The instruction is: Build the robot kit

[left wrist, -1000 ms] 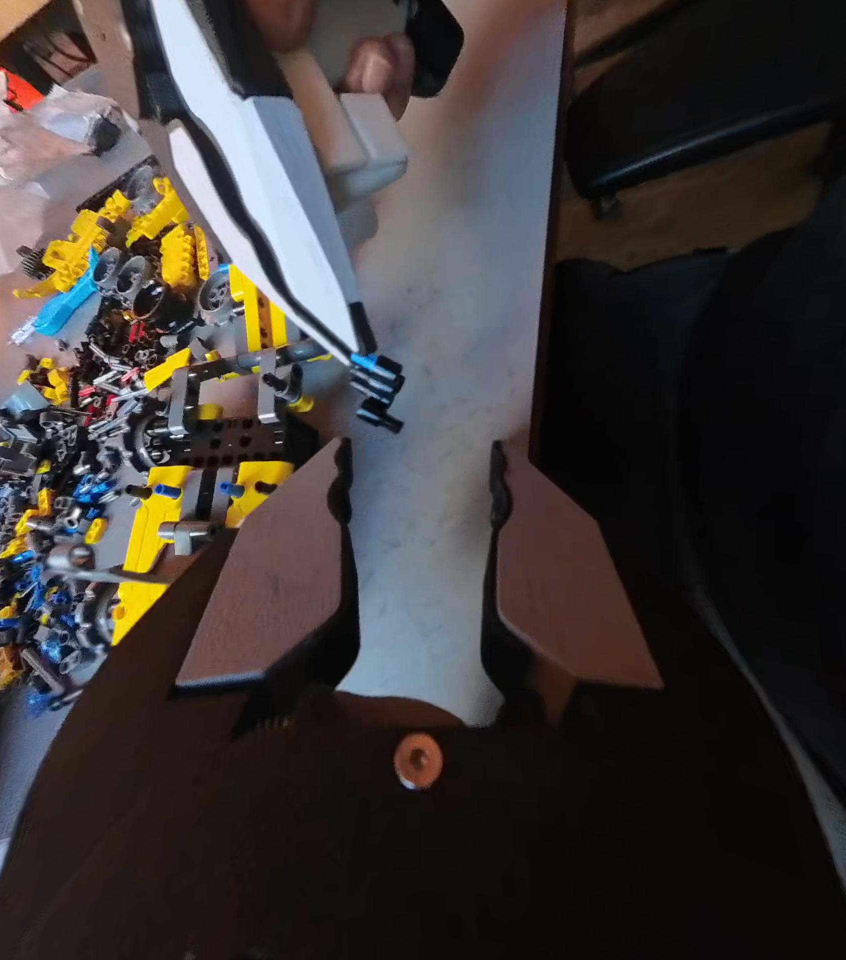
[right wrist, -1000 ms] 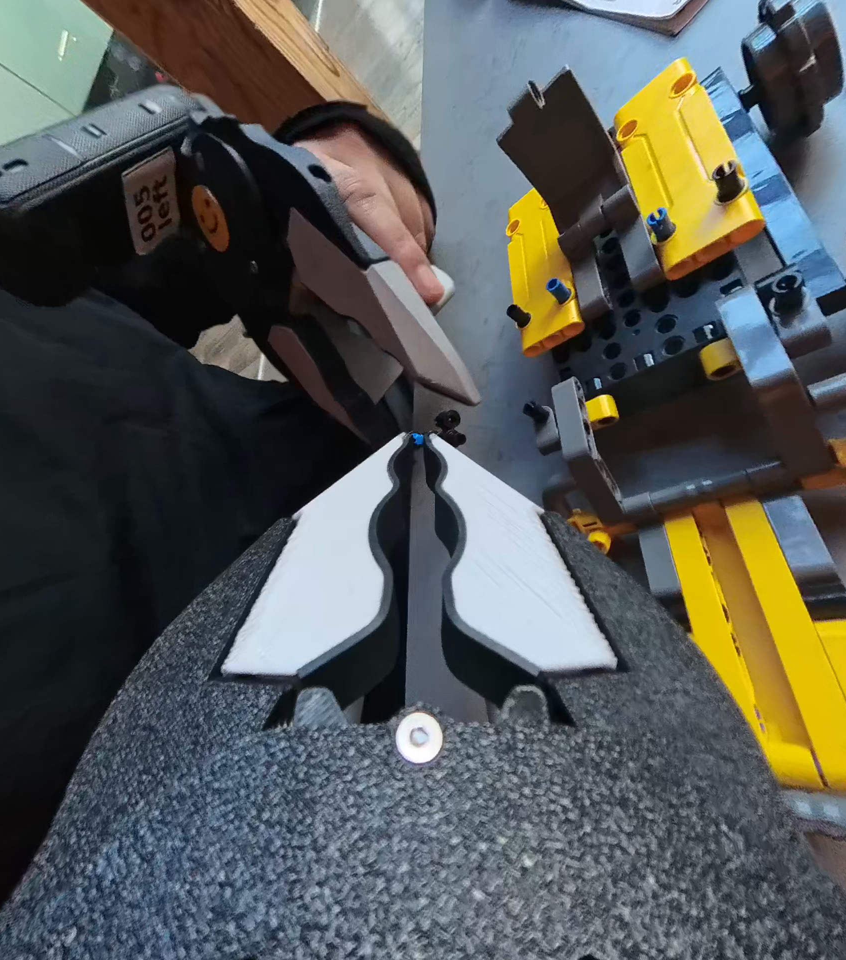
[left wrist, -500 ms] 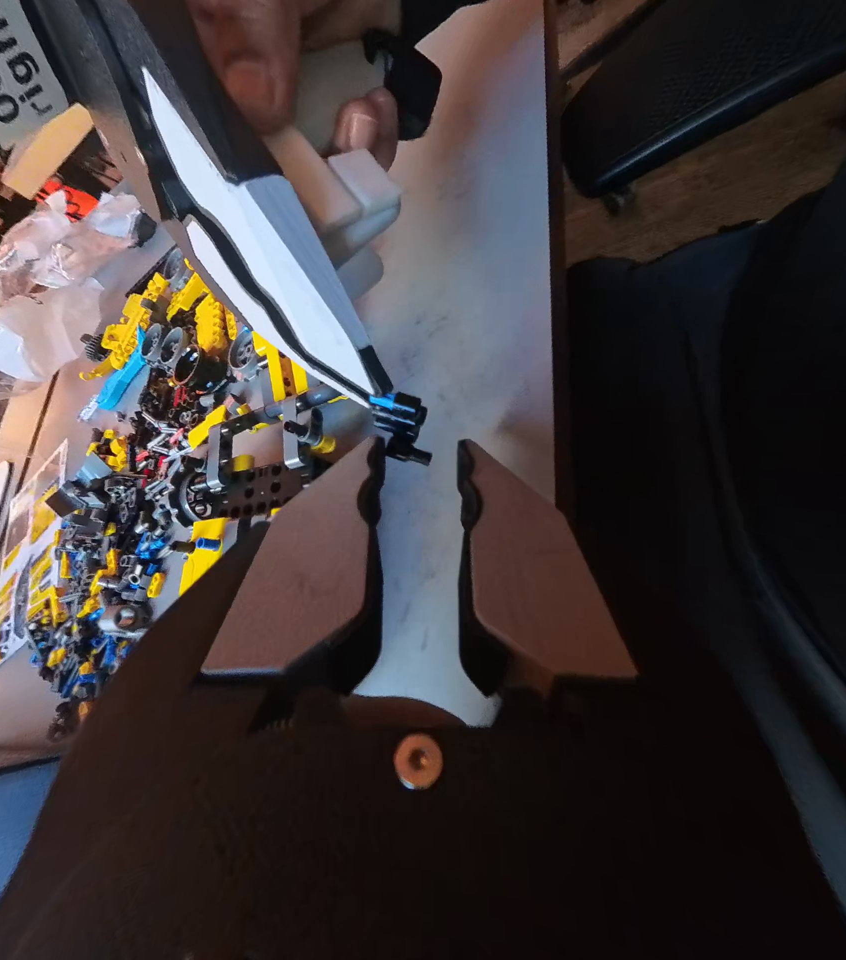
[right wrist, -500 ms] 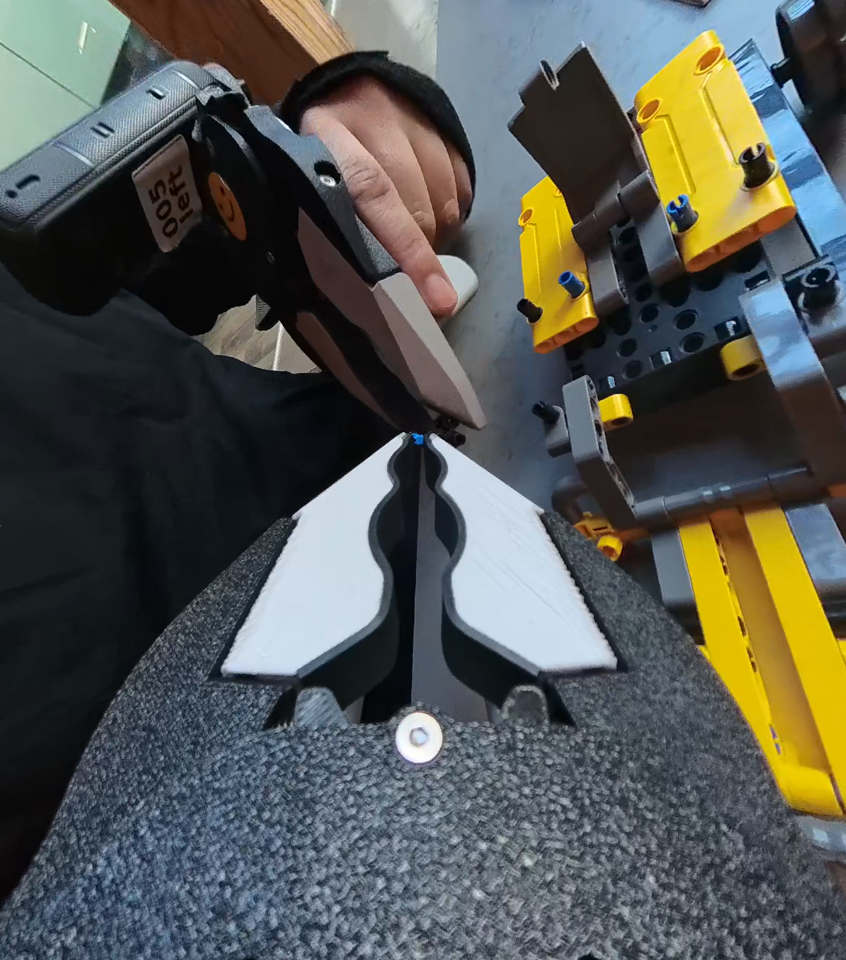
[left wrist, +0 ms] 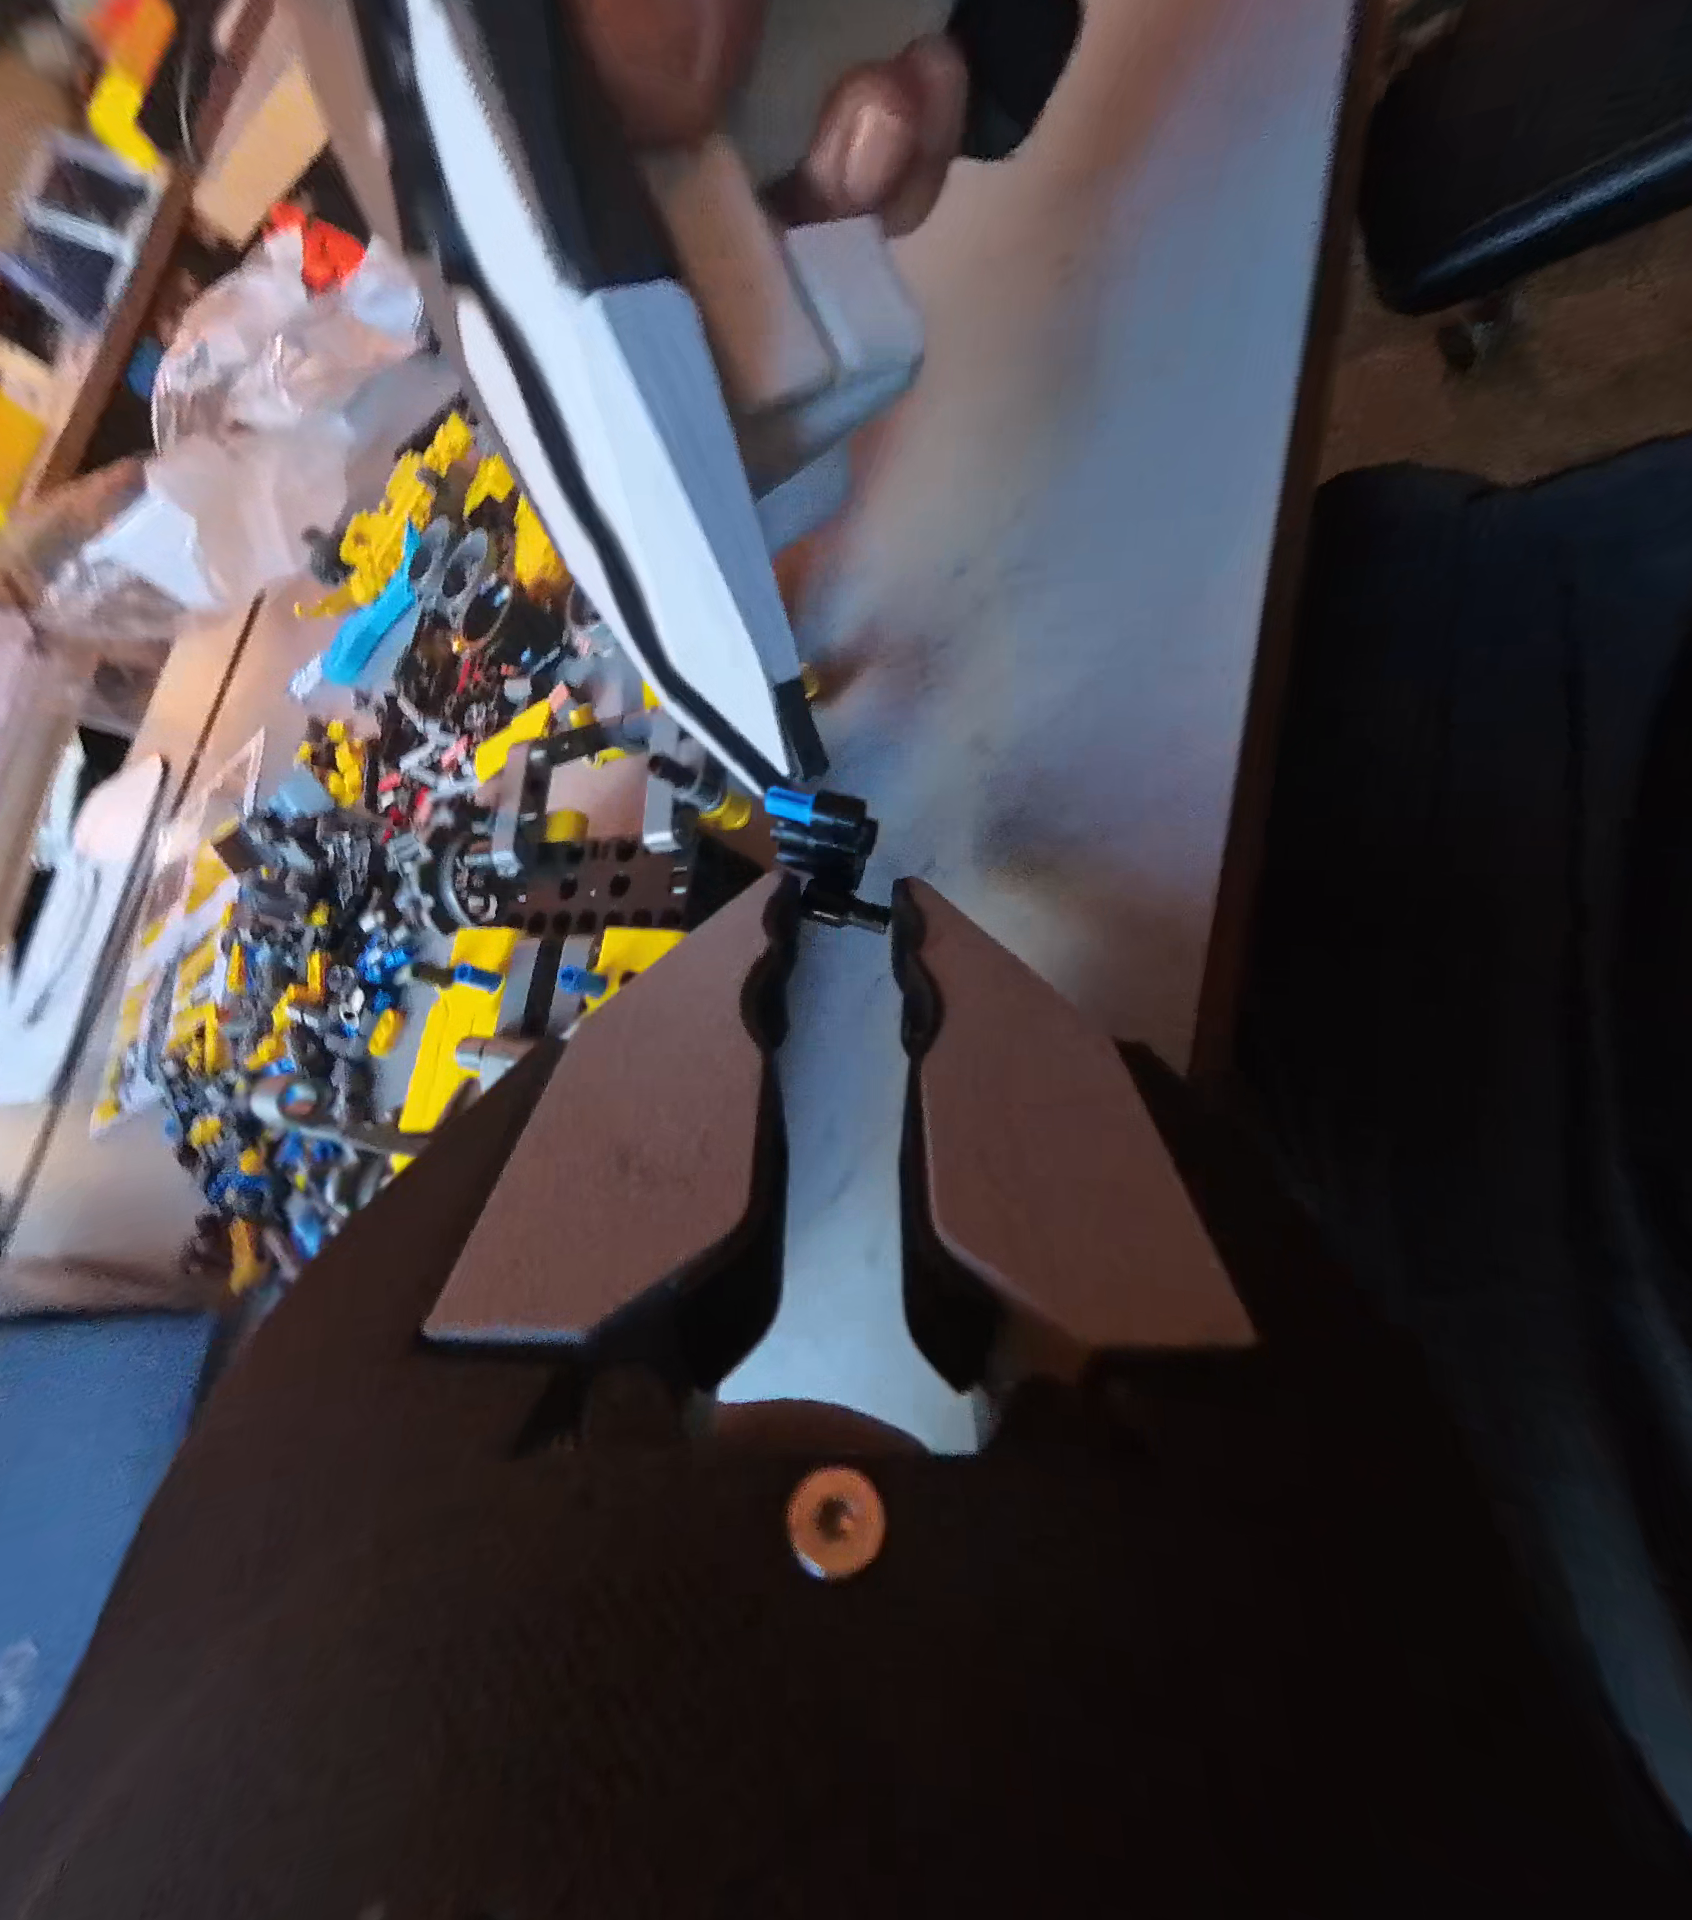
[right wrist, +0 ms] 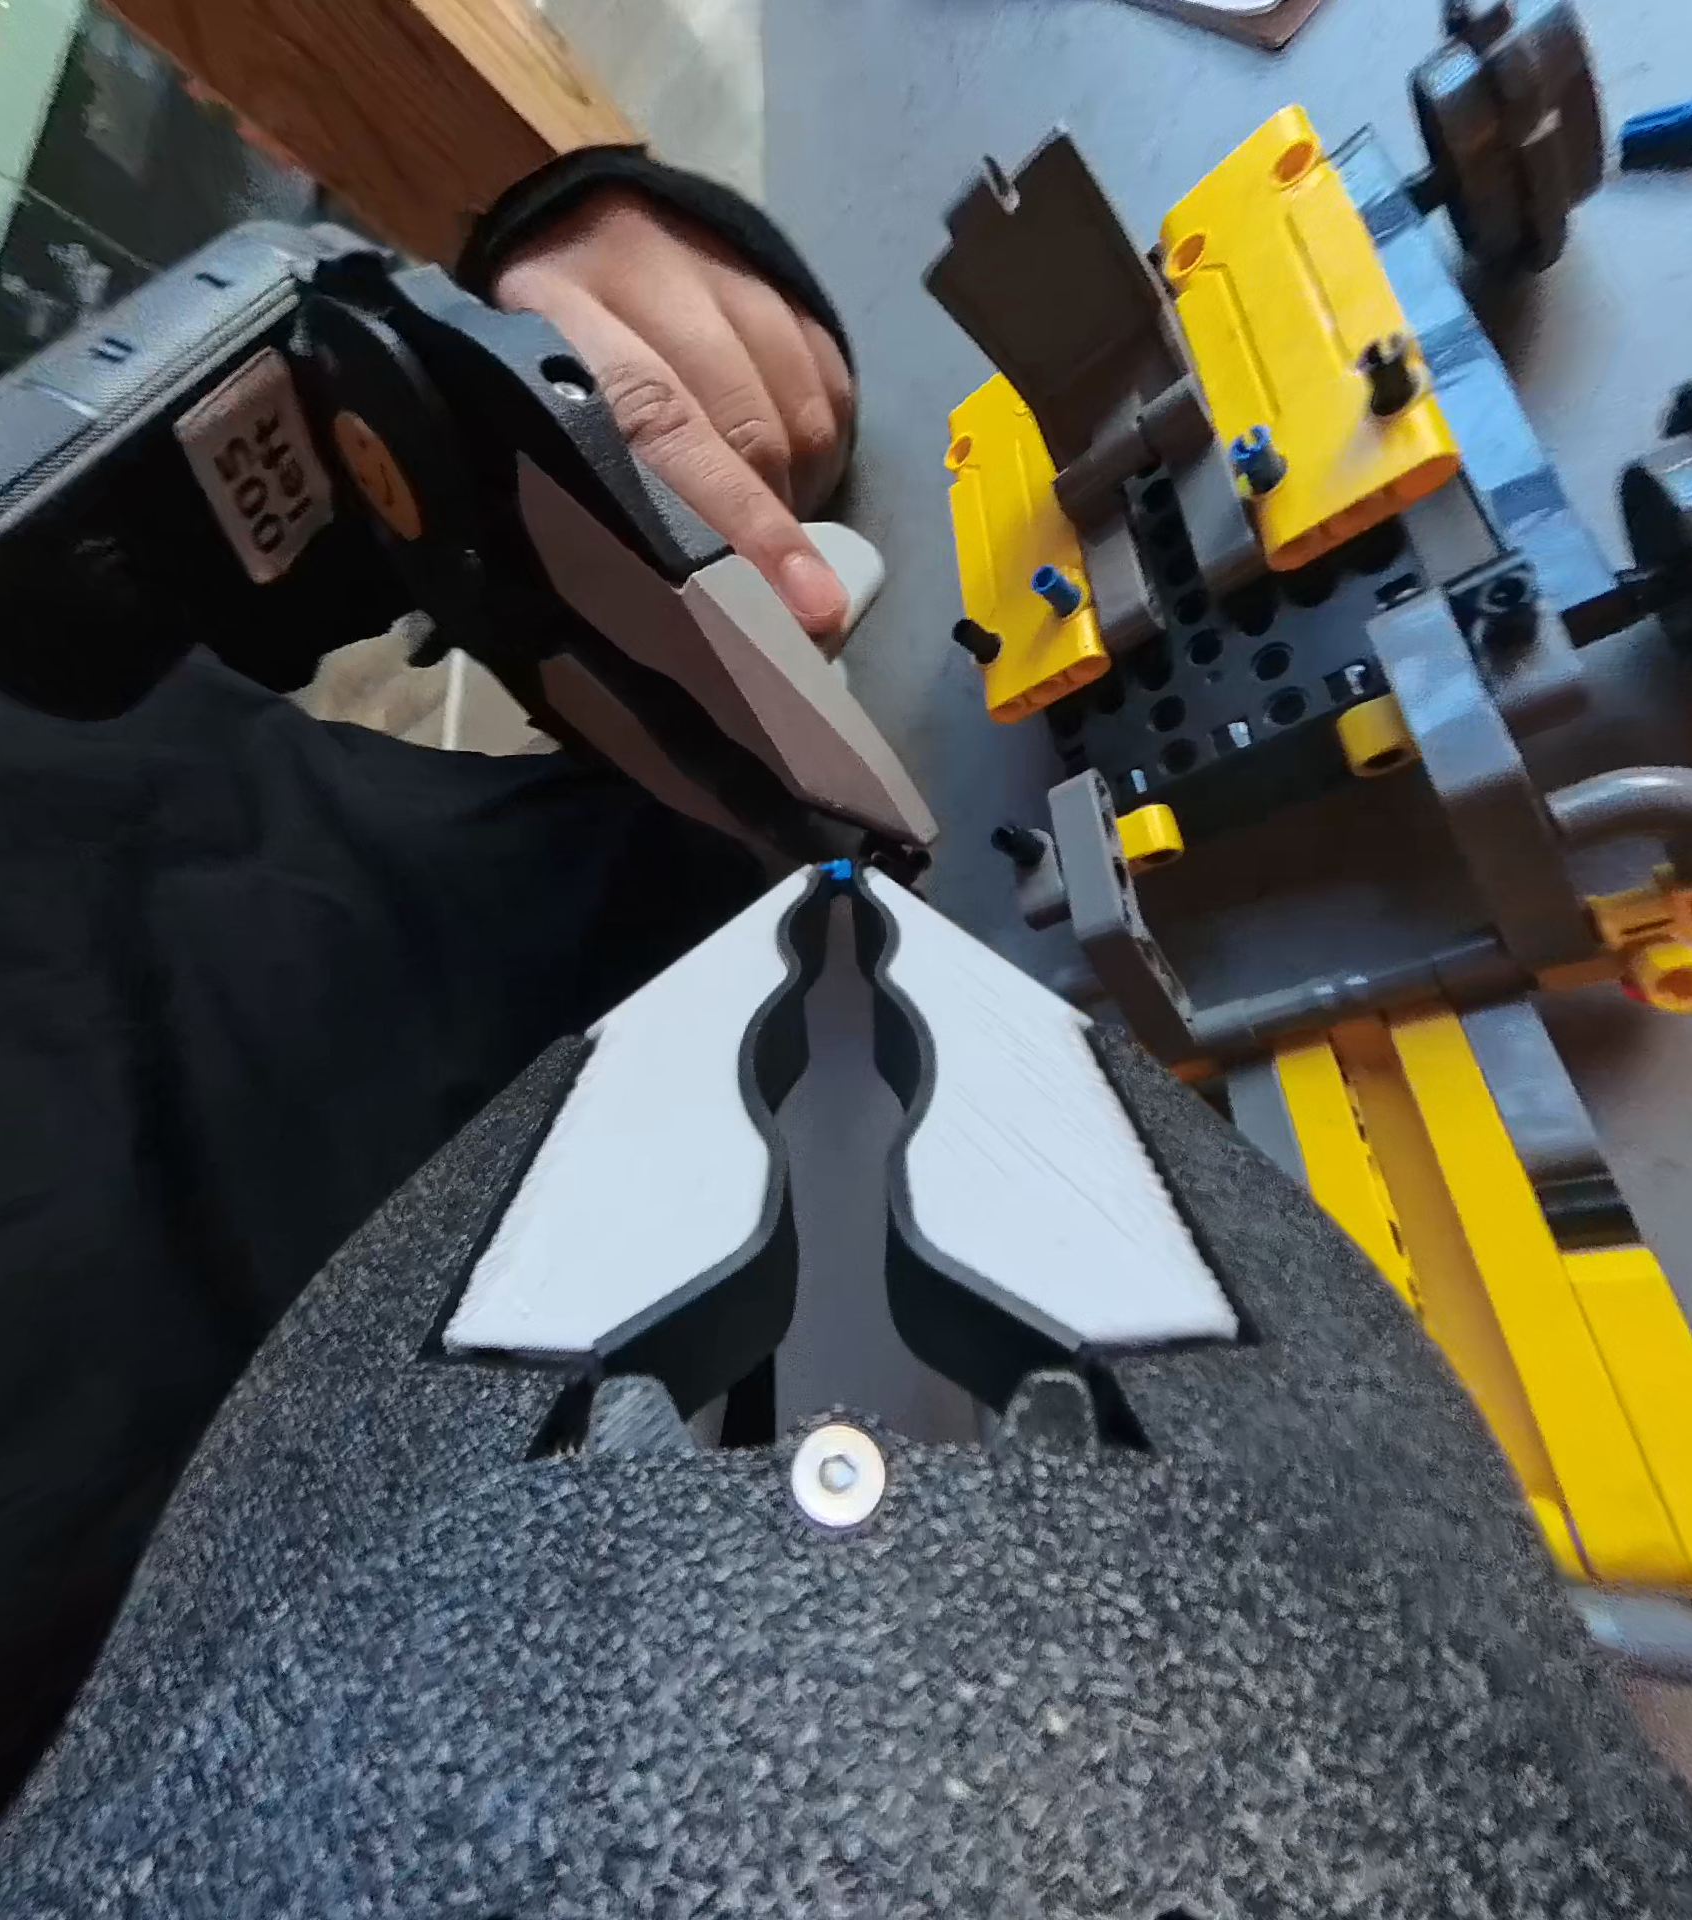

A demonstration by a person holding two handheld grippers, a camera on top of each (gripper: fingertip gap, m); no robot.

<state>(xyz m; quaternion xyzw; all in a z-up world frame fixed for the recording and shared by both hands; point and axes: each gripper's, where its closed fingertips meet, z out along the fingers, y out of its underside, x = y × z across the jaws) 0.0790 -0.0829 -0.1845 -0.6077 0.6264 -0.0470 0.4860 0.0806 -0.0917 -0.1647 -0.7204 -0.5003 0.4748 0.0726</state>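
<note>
Black-and-blue pin piece [left wrist: 814,823] pinched tight in my right tool [right wrist: 837,878], my left tool [left wrist: 840,914] spread, tips bracketing its black stub over the tabletop [left wrist: 1081,540].

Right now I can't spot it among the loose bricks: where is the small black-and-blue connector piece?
In the left wrist view the connector piece is pinched at the right claw tips, just ahead of the open left claw, above the white table.

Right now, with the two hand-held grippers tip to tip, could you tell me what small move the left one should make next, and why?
Probably close the left hand-held gripper on the black pin. The pin already lies between its open fingers, sticking out from the small black-and-blue piece that the right hand-held gripper pinches at its tips above the table.
</note>
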